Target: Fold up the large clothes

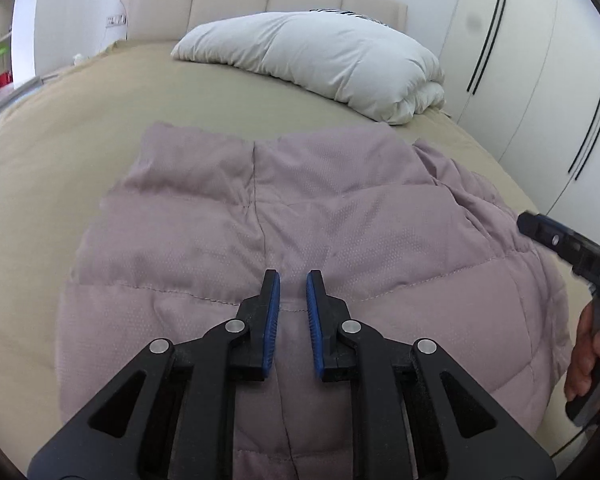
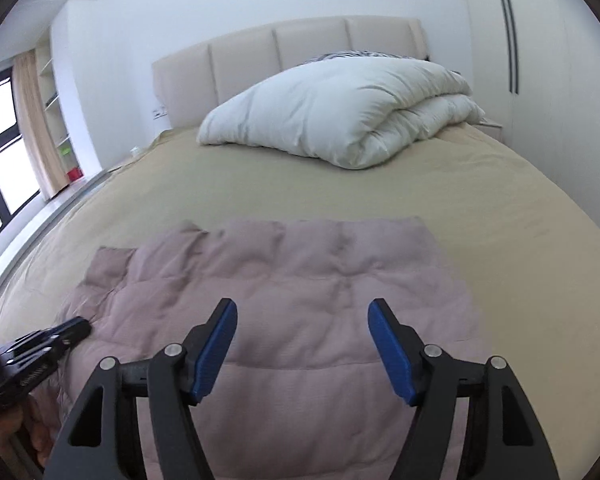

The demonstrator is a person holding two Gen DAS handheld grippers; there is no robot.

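Note:
A mauve quilted puffer jacket (image 1: 300,216) lies spread on the tan bed (image 1: 80,120), its front seam running up the middle. It also shows in the right wrist view (image 2: 292,280). My left gripper (image 1: 293,280) hovers over the jacket's near middle, its blue-padded jaws a narrow gap apart and empty. My right gripper (image 2: 302,312) is wide open and empty above the jacket's near part. The right gripper's body shows at the jacket's right edge in the left wrist view (image 1: 572,248). The left gripper shows at the jacket's left edge in the right wrist view (image 2: 48,340).
A folded white duvet (image 1: 324,60) lies at the head of the bed (image 2: 340,120) before a beige padded headboard (image 2: 284,52). White wardrobe doors (image 1: 540,60) stand along the right side. A window and shelves (image 2: 4,140) are at the far left.

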